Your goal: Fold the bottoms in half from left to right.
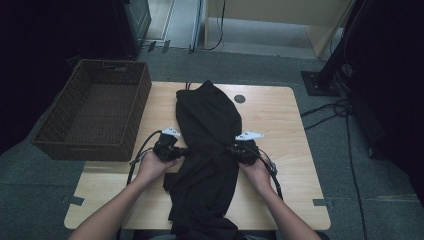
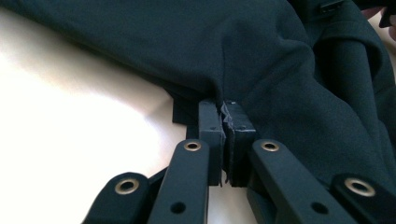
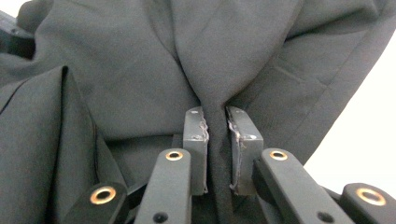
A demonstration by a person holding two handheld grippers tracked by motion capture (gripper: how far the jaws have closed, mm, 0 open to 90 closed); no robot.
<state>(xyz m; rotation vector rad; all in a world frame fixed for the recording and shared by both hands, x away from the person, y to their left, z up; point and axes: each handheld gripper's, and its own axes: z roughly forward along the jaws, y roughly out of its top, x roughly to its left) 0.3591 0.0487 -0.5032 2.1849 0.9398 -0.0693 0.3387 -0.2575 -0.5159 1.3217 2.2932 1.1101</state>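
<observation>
While the wicker basket (image 1: 95,112) sits empty, both claws, left (image 1: 181,151) and right (image 1: 235,150), clamp the black garment (image 1: 207,145).

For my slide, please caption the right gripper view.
Right hand-held gripper pinching a fold of black woven garment.

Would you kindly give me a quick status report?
Left gripper and right gripper shut on black garment. Basket sits left, clear of it.
</observation>
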